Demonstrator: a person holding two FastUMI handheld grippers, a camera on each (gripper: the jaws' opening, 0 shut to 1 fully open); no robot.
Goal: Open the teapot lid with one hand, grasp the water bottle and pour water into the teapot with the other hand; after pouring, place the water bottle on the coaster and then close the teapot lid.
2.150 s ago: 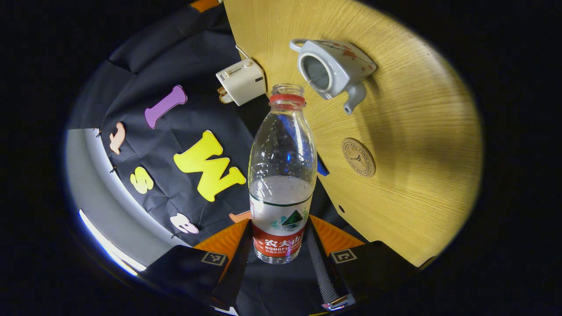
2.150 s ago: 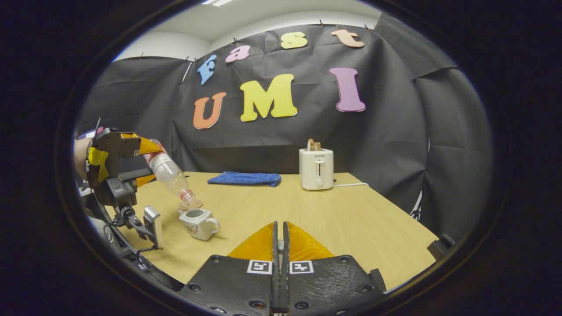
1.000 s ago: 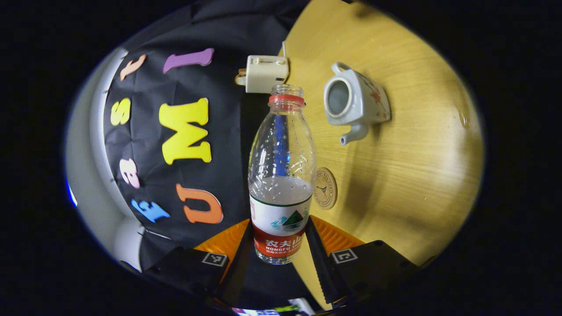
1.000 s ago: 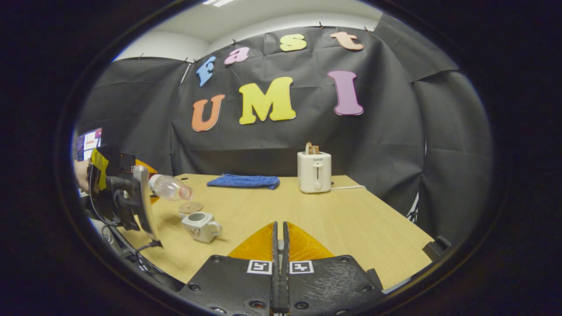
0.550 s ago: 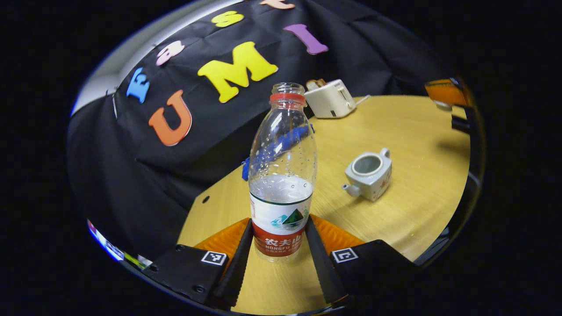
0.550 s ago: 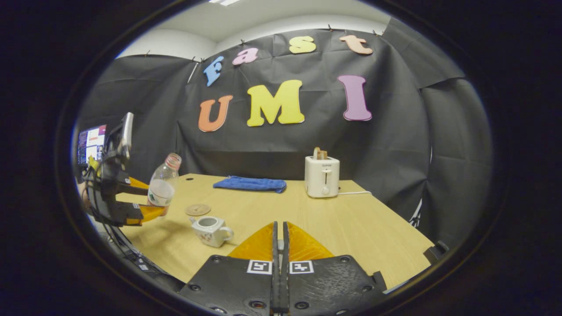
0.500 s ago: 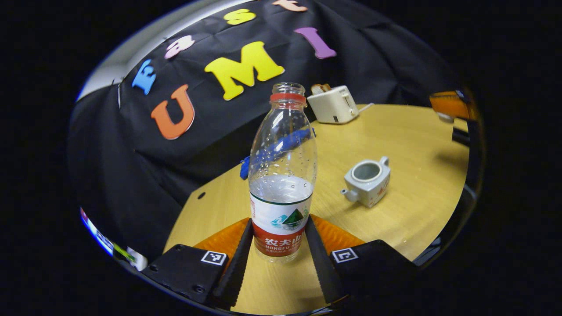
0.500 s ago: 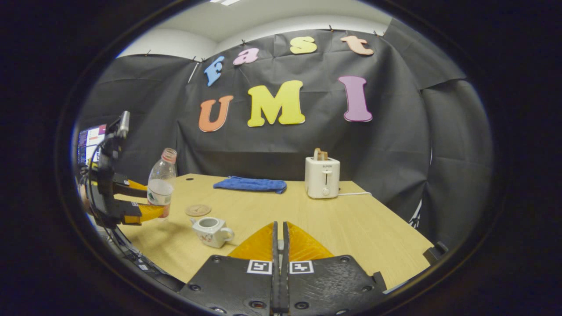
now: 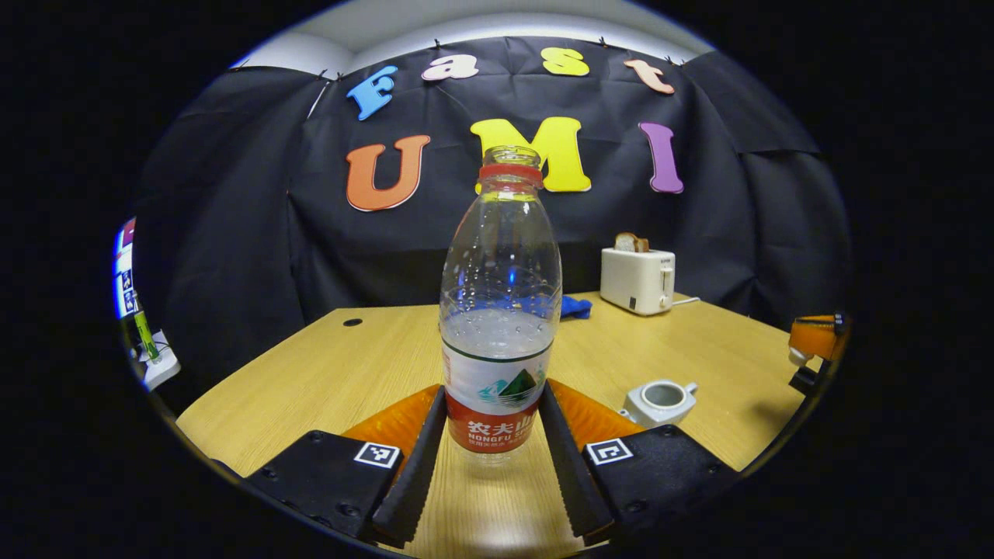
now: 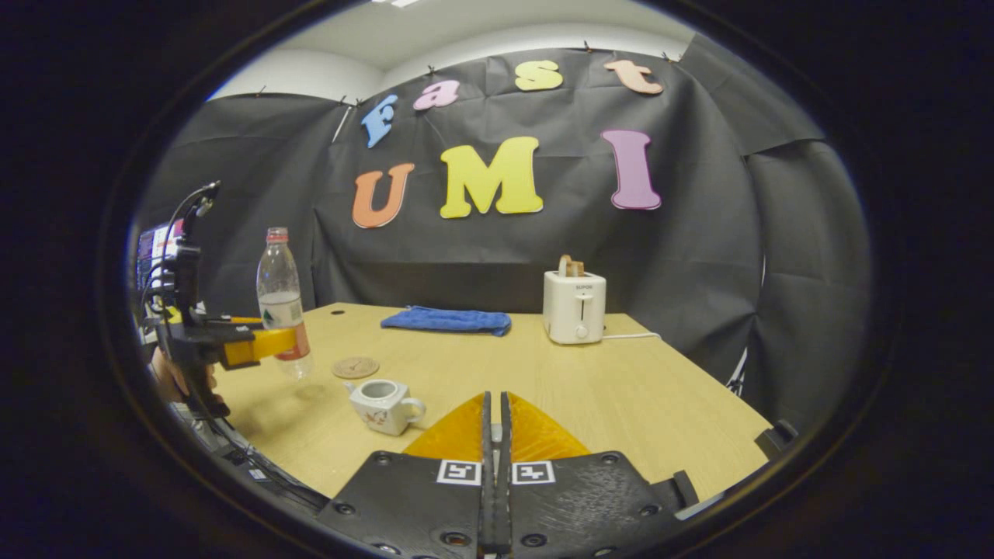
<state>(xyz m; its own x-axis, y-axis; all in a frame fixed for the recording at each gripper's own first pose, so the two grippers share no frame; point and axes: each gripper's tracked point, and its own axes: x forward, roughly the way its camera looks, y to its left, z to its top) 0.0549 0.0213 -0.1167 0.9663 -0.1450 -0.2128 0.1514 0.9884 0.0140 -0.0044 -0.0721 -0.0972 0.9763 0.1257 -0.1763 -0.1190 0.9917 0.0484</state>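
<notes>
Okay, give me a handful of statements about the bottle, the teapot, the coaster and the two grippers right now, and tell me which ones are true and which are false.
1. The left gripper grips the water bottle upright. True.
2. The bottle stands on the coaster. False: in the right gripper view the coaster lies bare and the bottle is held beside it, above the table.
3. The teapot has no lid on it. True.
4. The right gripper is wide open. False: its fingers are pressed together; whether they pinch something cannot be told.
5. The bottle is full to the neck. False: water fills only its lower part.
6. The toaster lies tipped over. False: it stands upright.
</notes>
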